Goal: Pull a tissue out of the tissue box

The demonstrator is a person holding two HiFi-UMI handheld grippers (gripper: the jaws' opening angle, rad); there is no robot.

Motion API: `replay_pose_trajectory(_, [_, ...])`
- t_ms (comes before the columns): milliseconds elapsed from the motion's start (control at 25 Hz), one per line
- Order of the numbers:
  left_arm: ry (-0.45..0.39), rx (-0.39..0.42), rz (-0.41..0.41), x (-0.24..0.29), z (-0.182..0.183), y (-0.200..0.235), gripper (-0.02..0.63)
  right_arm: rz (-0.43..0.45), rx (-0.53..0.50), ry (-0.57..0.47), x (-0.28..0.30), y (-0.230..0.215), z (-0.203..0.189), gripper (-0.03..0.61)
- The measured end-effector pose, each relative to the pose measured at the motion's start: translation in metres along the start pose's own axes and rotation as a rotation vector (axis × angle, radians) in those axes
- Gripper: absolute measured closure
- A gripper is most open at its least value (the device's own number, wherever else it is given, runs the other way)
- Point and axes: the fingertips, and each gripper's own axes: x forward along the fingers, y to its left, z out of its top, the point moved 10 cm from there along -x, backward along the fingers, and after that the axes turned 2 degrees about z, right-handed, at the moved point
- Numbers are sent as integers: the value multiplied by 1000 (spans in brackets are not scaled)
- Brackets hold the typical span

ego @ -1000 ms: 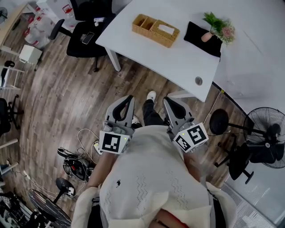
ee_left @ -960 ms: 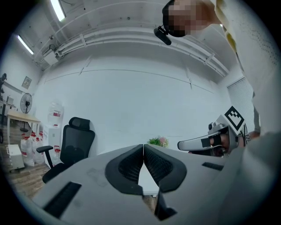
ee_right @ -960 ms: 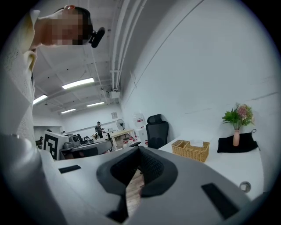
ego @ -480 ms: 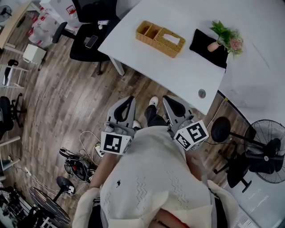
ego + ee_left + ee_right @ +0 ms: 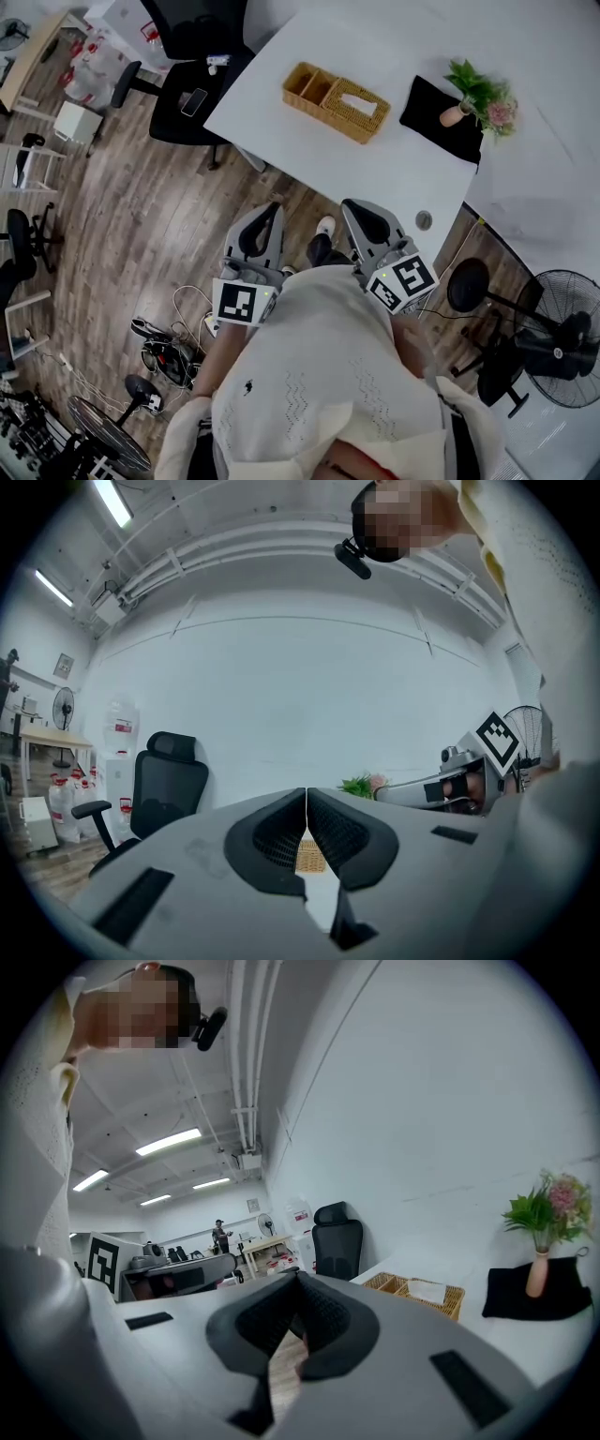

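Left claw [image 5: 266, 210] and right claw [image 5: 353, 208] are shut, empty; arriving closed, they might shove the tissue box [image 5: 355, 97] across the desk [image 5: 375, 155].

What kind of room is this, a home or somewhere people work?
Most likely an office or lab workroom: a black swivel office chair stands by a large white table, a standing fan sits on the wood floor, and strip lights hang from a bare ceiling.
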Motion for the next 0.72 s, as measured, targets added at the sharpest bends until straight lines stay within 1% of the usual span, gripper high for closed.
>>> replay_pose_trajectory(240, [17,30,-5,32,-1,0,600,-7,13,7,7,-31,9,577])
replay_pose_trajectory(320, [10,58,-14,46,-1,0,600,-17,19,9,7,-43,12,577])
replay_pose_trajectory(360, [6,61,-17,54,0,-1,600,-20,19,10,7,-50,13,577])
replay_pose_trajectory(440, [9,40,-20,70,2,-6,600,-28,18,9,5,-64,14,577])
replay_pose_trajectory(560, [21,35,-43,91,3,-12,600,-48,25,7,1,-82,17,577])
replay_pose_trajectory(720, [20,73,-80,116,0,-15,600,-74,36,-4,-3,-102,20,577])
